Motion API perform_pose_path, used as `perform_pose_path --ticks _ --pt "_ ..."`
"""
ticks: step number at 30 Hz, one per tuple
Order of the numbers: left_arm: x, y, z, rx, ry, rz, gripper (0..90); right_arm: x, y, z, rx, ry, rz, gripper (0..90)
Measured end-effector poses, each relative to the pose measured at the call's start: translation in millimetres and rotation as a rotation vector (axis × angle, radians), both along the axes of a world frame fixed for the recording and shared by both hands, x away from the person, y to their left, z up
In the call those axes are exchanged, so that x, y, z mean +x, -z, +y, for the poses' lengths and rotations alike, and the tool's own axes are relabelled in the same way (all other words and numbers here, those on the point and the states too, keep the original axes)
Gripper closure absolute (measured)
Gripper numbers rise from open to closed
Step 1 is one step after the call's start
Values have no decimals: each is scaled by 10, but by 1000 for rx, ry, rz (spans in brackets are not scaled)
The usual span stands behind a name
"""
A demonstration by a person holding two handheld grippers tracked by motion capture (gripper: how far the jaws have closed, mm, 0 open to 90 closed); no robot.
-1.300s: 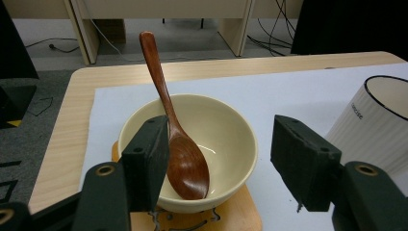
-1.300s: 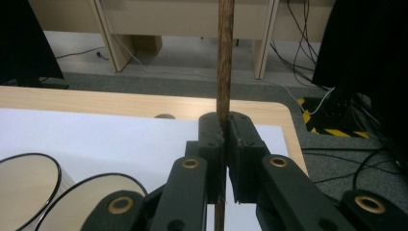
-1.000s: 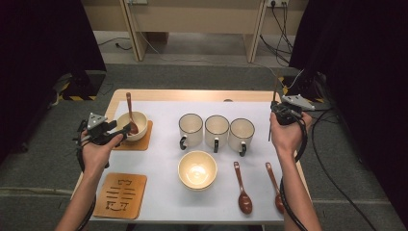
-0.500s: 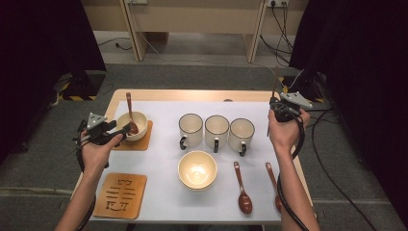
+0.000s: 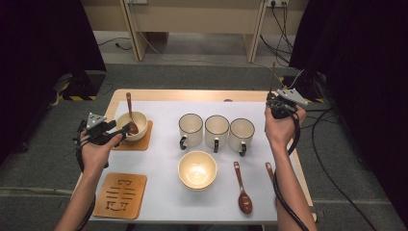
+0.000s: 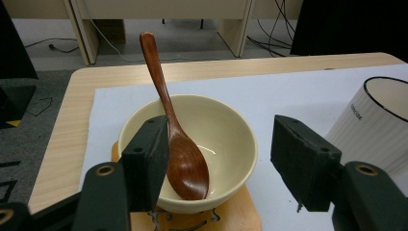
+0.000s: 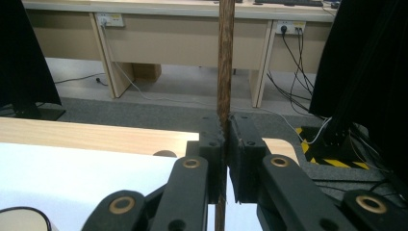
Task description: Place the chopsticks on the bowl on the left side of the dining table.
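Your right gripper (image 7: 225, 144) clamps a thin wooden stick (image 7: 224, 62) upright, long axis vertical. Your left gripper (image 6: 219, 163) stands wide around the spoon (image 6: 178, 144), whose handle leans up and away in the bowl (image 6: 226, 139).

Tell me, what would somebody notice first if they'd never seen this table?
Probably the three white mugs lined up in the middle of the table. Next, the brown spoon leaning in the cream bowl at the left, between the open jaws of the left gripper. At the right edge, the right gripper pinches a thin wooden stick that stands upright.
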State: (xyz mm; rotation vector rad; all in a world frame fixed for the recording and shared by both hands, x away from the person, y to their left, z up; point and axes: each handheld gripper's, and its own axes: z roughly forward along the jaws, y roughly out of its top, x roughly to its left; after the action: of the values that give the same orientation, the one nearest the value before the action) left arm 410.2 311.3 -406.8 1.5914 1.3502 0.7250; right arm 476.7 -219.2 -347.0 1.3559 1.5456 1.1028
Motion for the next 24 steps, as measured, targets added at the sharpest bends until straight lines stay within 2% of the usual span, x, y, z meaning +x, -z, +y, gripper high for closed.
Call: perform_pose_path --ticks 24 --pt "-6 -13 3 2 0 -6 379 131 -60 172 0 -17 -27 850"
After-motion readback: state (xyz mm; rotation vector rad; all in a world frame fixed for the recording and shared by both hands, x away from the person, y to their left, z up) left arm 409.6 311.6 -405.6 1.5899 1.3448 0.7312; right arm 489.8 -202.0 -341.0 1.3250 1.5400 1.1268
